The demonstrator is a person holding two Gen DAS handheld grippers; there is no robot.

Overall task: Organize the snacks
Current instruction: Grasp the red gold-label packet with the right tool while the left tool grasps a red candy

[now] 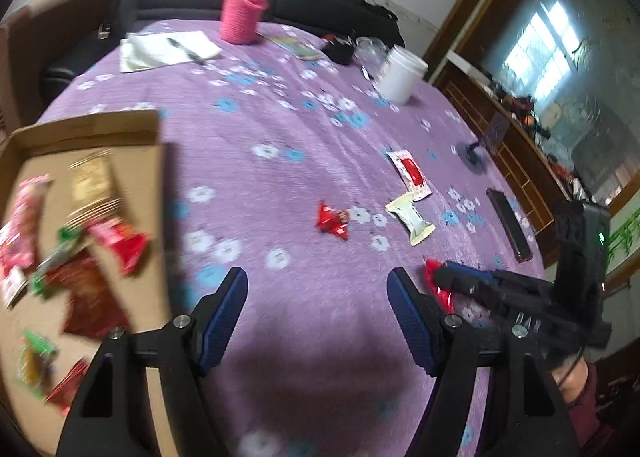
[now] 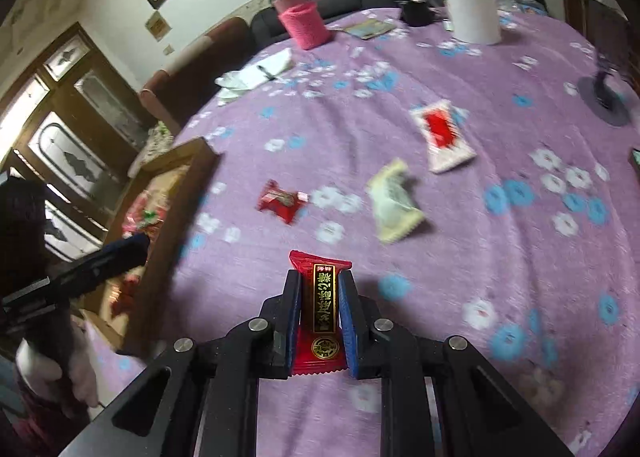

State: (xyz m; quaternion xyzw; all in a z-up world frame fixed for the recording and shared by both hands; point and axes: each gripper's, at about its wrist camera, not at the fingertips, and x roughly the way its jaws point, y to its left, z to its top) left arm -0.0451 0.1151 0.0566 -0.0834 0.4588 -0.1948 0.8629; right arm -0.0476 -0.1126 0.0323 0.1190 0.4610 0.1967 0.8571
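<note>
Right claw [image 2: 320, 289]: squeezed tight on a long red candy bar [image 2: 322, 309] with gold writing, low in the middle of the right view.
Left claw [image 1: 318, 297]: fingers apart, nothing between them, over the purple flower cloth [image 1: 280, 129].
Cardboard box [image 1: 152, 161]: at the left of the left view, with many snacks inside.
Loose snacks on the cloth: small red candy [image 2: 280, 201], pale yellow pack [image 2: 394, 203], white pack with a red middle [image 2: 442, 135], all apart from each other.
Far end of the table: pink bottle [image 2: 300, 19] and white jar [image 2: 472, 11].

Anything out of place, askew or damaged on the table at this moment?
Nothing damaged or spilled. Three snacks lie loose on the purple cloth outside the cardboard box: a red candy, a pale yellow packet and a white-and-red packet. The right tongs grip a red bar.
</note>
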